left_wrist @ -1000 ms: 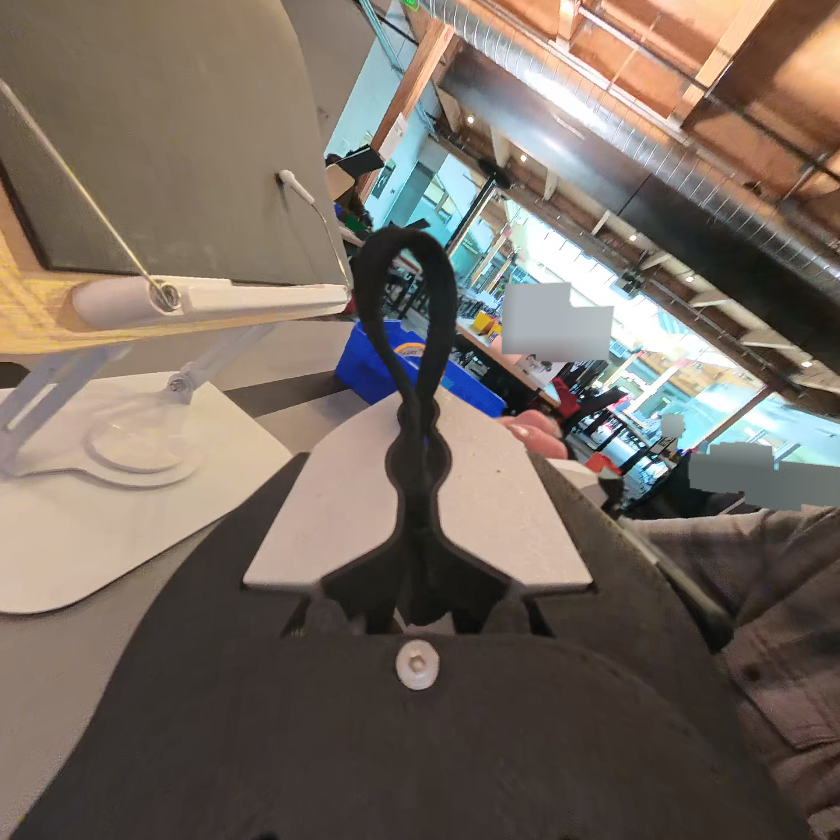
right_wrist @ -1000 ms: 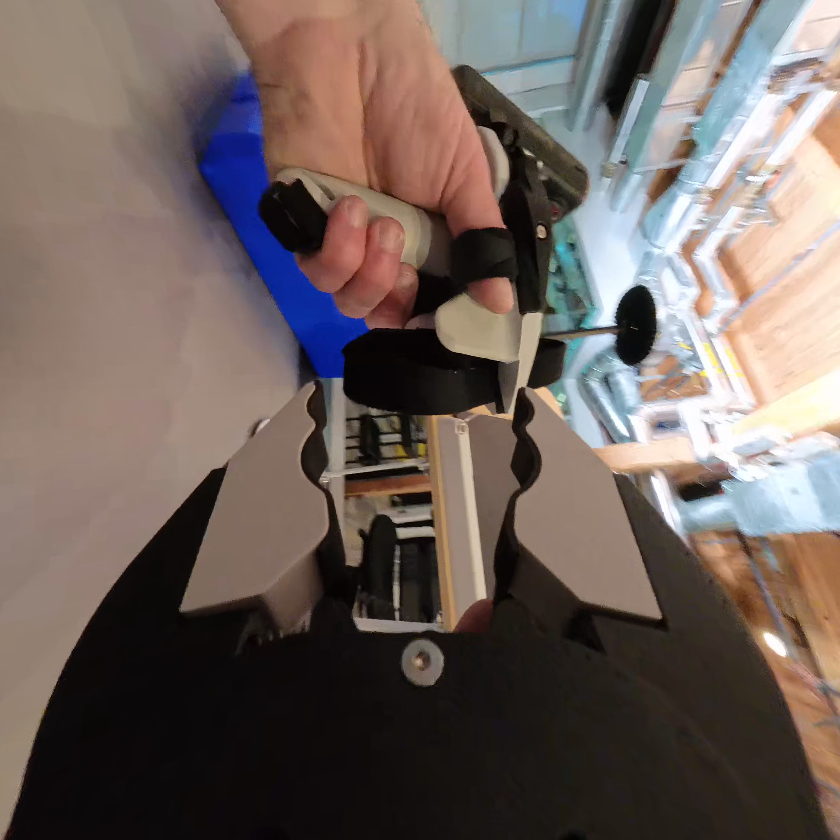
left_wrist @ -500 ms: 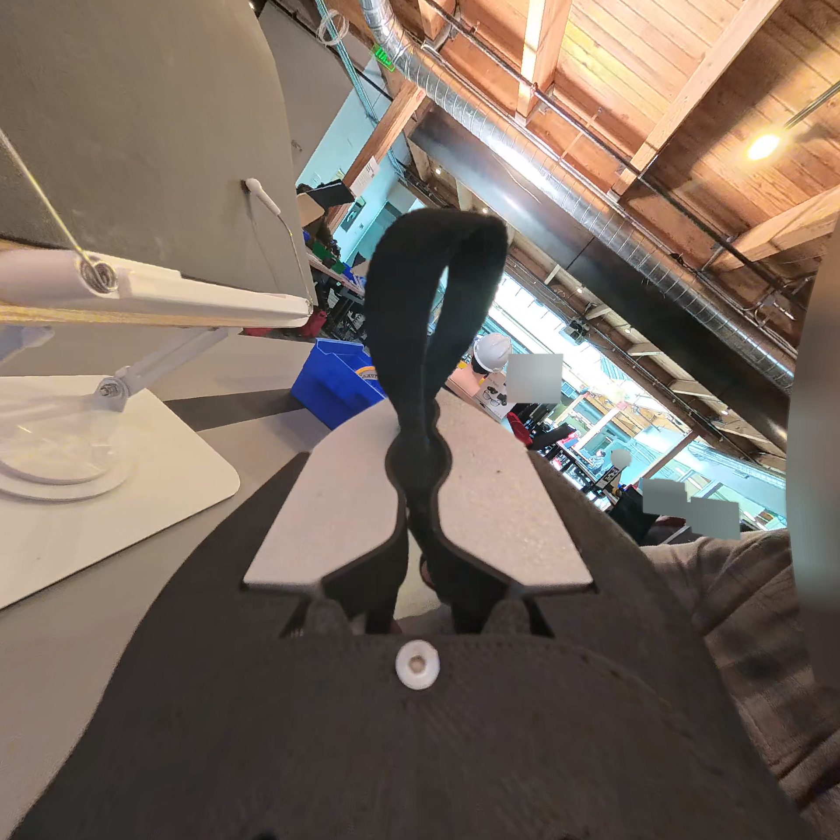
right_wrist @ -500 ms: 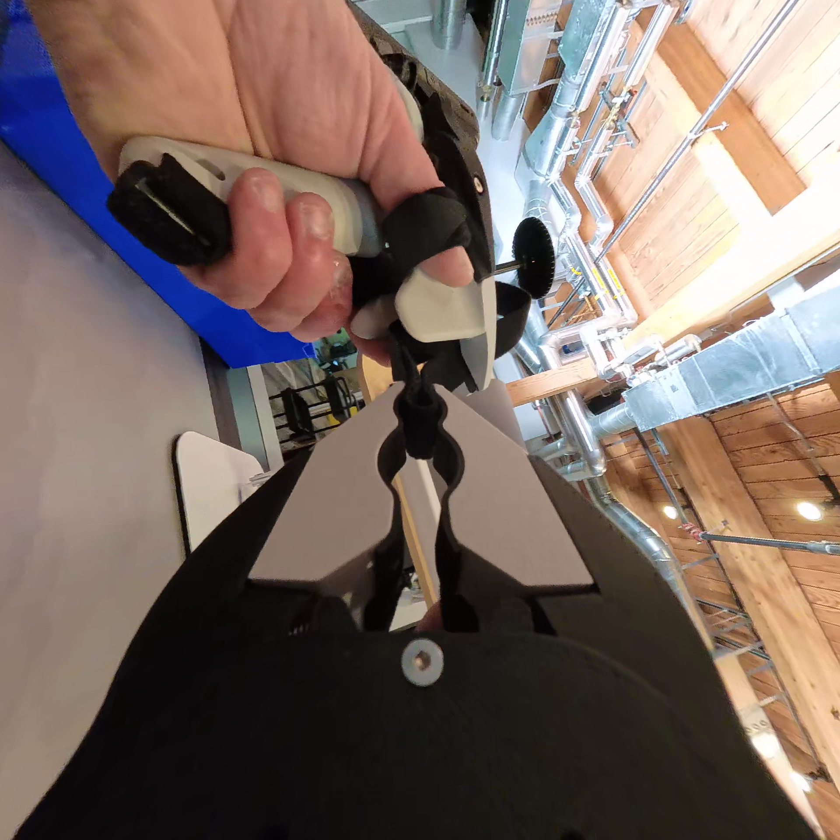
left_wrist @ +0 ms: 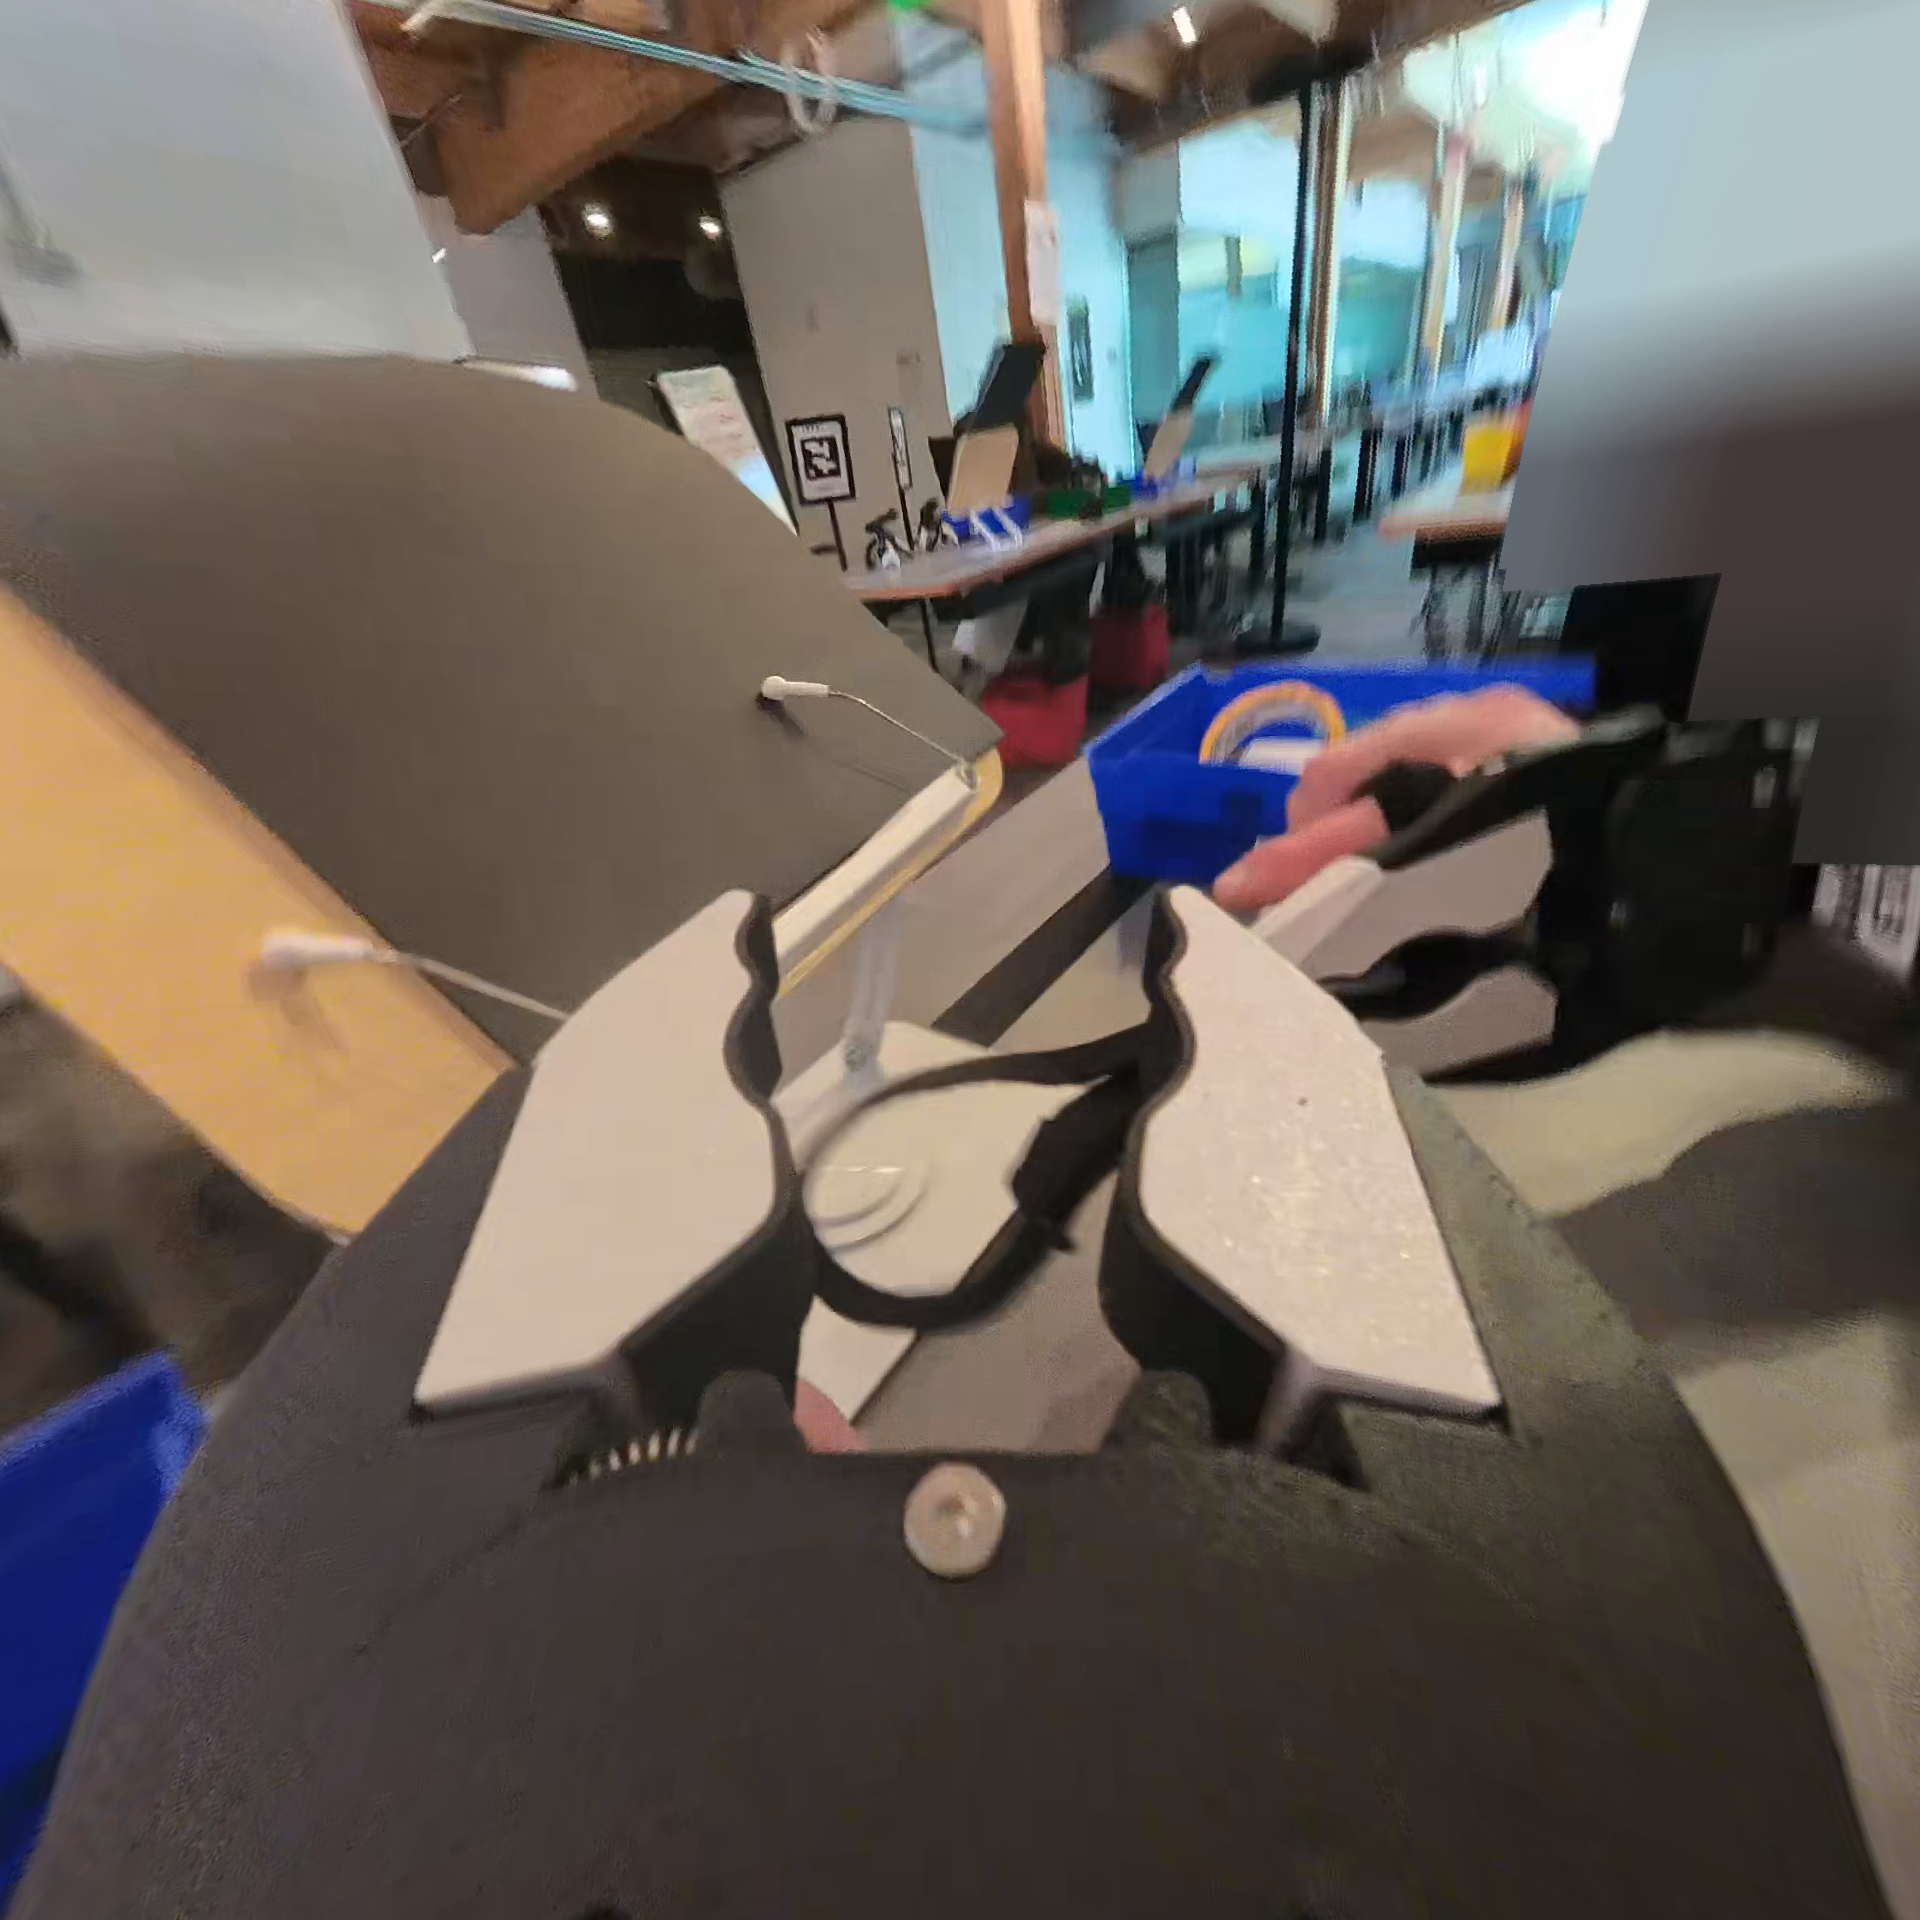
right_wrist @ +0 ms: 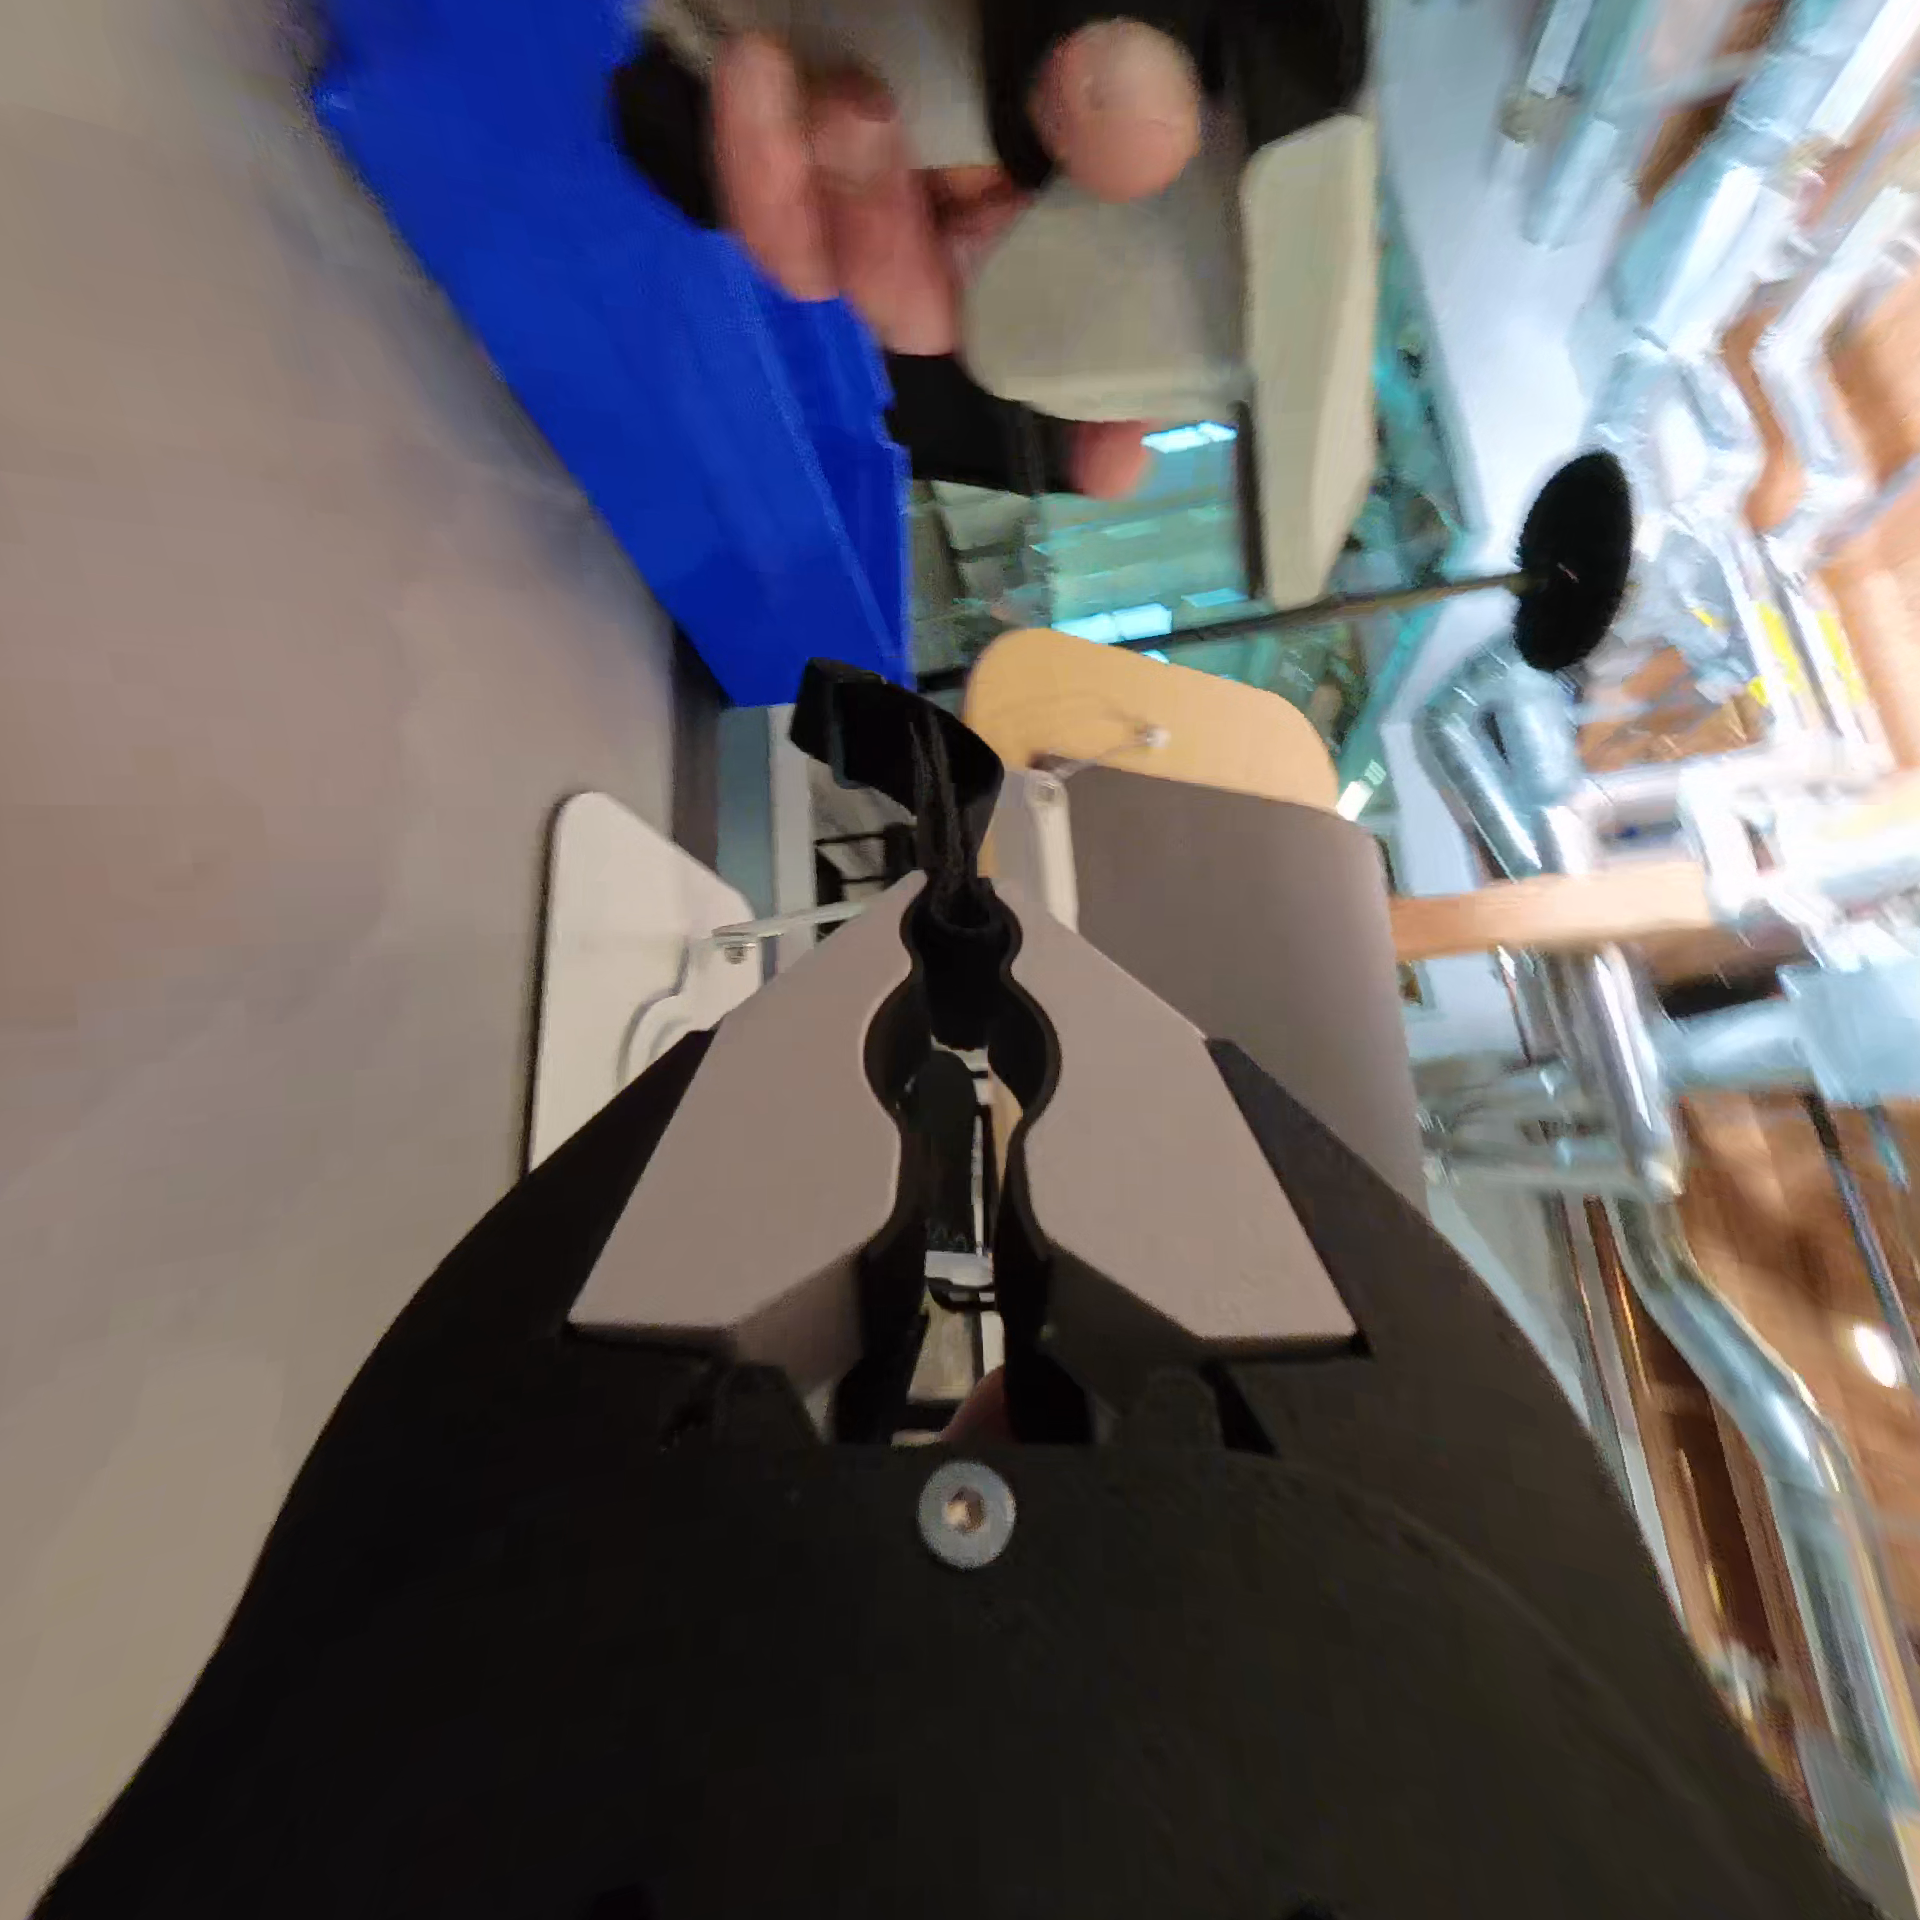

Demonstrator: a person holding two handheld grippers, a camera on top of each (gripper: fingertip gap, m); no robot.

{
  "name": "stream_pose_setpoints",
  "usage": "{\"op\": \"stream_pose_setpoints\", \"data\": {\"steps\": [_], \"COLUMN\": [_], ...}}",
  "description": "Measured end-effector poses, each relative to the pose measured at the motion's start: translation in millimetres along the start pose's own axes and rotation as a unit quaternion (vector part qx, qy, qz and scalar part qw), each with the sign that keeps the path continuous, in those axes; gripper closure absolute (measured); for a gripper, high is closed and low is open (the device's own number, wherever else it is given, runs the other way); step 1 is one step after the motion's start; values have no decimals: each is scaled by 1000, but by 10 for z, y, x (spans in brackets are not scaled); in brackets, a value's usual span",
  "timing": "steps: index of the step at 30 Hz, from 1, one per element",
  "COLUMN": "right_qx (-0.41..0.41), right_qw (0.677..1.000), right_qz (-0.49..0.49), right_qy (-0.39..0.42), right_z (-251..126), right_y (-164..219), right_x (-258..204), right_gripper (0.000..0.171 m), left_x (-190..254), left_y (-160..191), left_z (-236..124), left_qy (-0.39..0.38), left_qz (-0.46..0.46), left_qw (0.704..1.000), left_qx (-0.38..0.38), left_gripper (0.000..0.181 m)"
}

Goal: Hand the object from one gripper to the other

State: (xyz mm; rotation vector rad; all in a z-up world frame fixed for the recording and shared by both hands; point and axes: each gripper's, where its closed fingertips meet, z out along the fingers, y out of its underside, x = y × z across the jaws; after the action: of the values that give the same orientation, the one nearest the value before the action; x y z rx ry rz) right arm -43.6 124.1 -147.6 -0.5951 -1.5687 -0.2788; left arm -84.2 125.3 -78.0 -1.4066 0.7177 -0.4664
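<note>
Right claw [right_wrist: 961, 914]: fingers together, clamped on the black strap [right_wrist: 940, 831]. The strap runs back between the pads toward the claw's body and sticks out past the tips as a short folded end, in front of the stand [right_wrist: 623, 935].

Left claw [left_wrist: 961, 997]: fingers apart, nothing clamped. In the left wrist view a black strap [left_wrist: 997, 1081] shows in the gap between the pads, looping down over the stand's white base [left_wrist: 935, 1153]; whether it touches the right-hand pad [left_wrist: 1278, 1174] cannot be told.

Stand: white base on the grey worktop [right_wrist: 260, 727], carrying a tilted board with a wooden face [left_wrist: 135, 935] and a dark grey panel [left_wrist: 416, 644]; thin wire clips hold the panel's edge.

Blue bin [left_wrist: 1195, 800]: on the worktop behind the stand; a second blue bin [left_wrist: 73, 1538] shows at the lower left edge of the left wrist view.

Hand [left_wrist: 1382, 790]: seen in the left wrist view to the right of the stand, in front of the far blue bin, gripping a handle of the other claw unit; blurred.

Hand [right_wrist: 852, 208]: seen in the right wrist view beyond the stand, against the blue bin, holding a pale grey claw unit; heavily blurred.
</note>
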Motion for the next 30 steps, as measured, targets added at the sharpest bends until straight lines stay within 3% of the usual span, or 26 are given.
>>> {"op": "stream_pose_setpoints", "data": {"steps": [4,7,14,17,20,27,30], "right_qx": [25,54,107,133,152,139,119], "right_qw": [996,989,973,966,963,967,977], "right_qz": [-27,-50,-100,-114,-118,-122,-105], "right_qy": [-87,-129,-178,-189,-186,-176,-144], "right_z": [-82,-181,-367,-426,-465,-427,-365], "right_y": [-50,-179,-587,-804,-954,-911,-834], "right_x": [-239,-352,-531,-618,-634,-631,-499], "right_gripper": [170,170,170,170,170,169,153], "left_x": [373,637,1112,1272,1427,1416,1320], "left_y": [282,626,997,1078,1171,1279,1261], "left_z": [27,41,-186,-358,-551,-507,-413], "left_qy": [53,110,276,344,408,401,378], "left_qz": [192,251,211,184,169,177,163], "left_qw": [974,944,905,882,850,847,865], "left_qx": [-109,-183,-246,-264,-285,-301,-288], "left_gripper": [112,107,110,117,136,159,162]}}
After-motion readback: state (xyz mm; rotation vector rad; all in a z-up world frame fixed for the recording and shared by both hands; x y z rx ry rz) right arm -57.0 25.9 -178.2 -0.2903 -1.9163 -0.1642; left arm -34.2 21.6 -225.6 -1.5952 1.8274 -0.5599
